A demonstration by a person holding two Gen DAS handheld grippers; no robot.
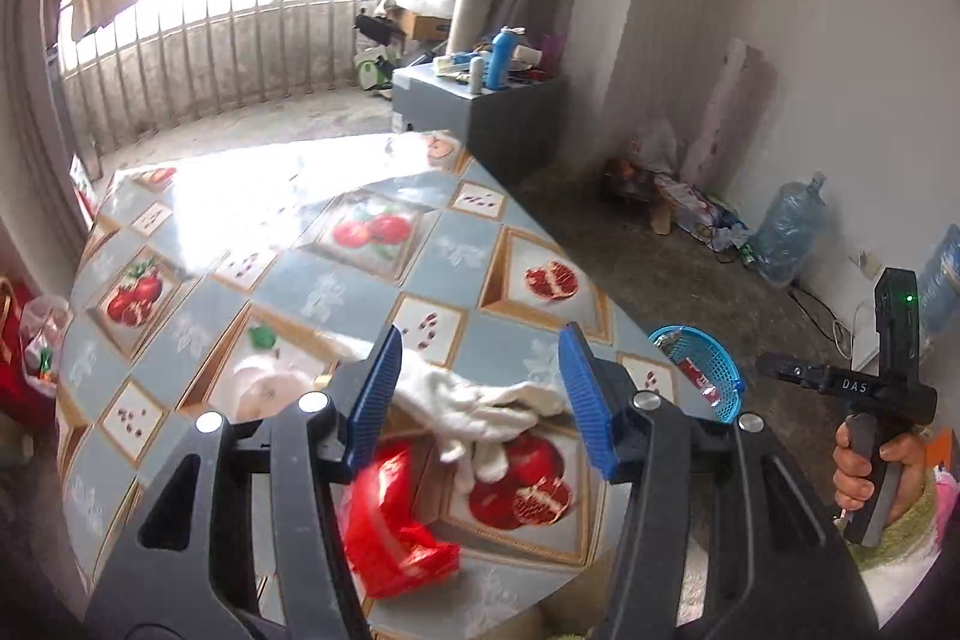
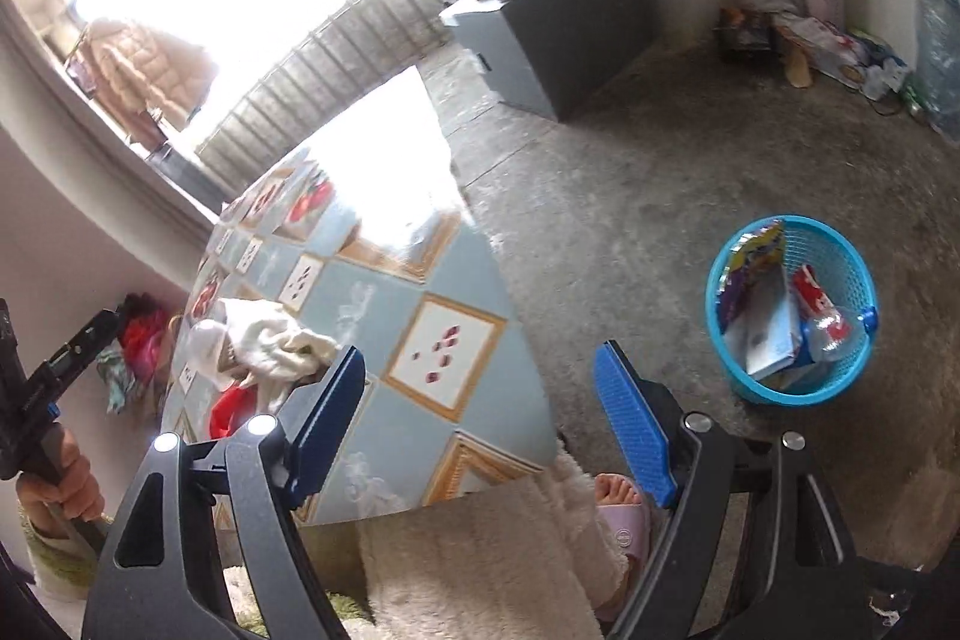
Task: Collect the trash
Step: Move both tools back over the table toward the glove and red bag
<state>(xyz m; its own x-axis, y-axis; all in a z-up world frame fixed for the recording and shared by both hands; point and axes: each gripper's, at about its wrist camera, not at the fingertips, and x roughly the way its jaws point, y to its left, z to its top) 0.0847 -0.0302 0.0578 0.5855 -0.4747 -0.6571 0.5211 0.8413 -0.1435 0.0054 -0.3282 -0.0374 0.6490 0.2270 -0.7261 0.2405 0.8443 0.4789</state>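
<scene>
**On the table: red wrapper under left gripper**

On the patterned table (image 1: 312, 292), a crumpled red wrapper (image 1: 390, 520) lies just below the left gripper (image 1: 480, 394), jaws apart and empty. Right gripper (image 2: 480, 418), also apart and empty, hangs off the table edge, nearer the blue basket (image 2: 792, 388) on the floor. White gloves (image 1: 480, 406) lie beside the wrapper.

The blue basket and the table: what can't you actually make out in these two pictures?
- Blue basket: left wrist view shows only part, cut off by the table edge.
- Red bag: partly hidden behind the left gripper; contents unseen.
- Pale round thing beside the white cloth: blurred, cannot be identified.
- Table's far end: washed out by window glare in both views.
</scene>
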